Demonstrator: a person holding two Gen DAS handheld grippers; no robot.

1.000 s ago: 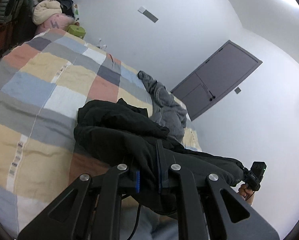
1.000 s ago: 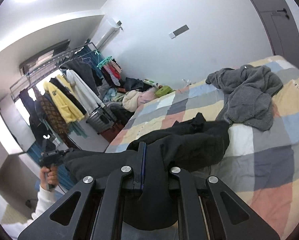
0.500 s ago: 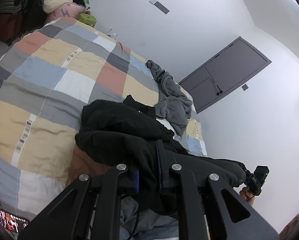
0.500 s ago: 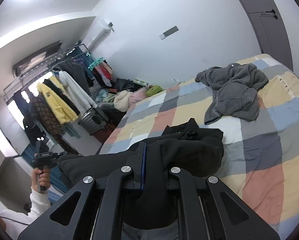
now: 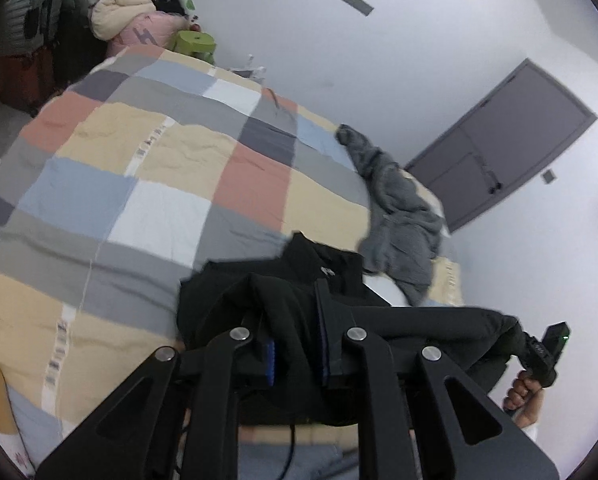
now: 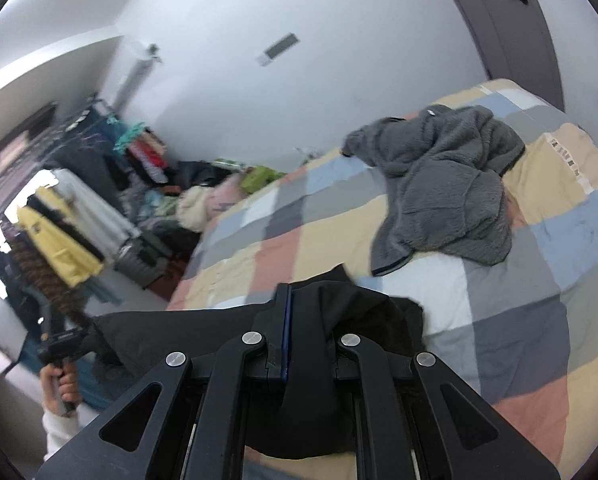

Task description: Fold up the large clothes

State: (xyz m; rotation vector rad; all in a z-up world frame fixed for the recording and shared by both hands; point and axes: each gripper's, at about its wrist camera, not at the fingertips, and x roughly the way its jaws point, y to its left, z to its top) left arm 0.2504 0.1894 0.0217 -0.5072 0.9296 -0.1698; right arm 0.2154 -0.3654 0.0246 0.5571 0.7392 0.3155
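Note:
A black garment [image 5: 299,288] hangs stretched between my two grippers, above the near edge of a bed with a checked quilt [image 5: 147,184]. My left gripper [image 5: 295,356] is shut on one end of its fabric. My right gripper [image 6: 303,344] is shut on the other end [image 6: 351,320]. The garment's far part with a small white label rests bunched on the quilt. Each view shows the other gripper held in a hand: the right one [image 5: 547,348] and the left one [image 6: 63,344].
A grey fleece garment [image 6: 447,192] lies crumpled on the far right of the bed [image 5: 399,216]. A loaded clothes rack [image 6: 67,216] and heaps of clothes [image 5: 131,12] stand beyond the bed's left side. A grey door [image 5: 499,164] is in the right wall.
Both grippers have moved up and forward with the black garment, and the views have tilted. More of the garment is off the quilt and it is pulled straighter between the grippers.

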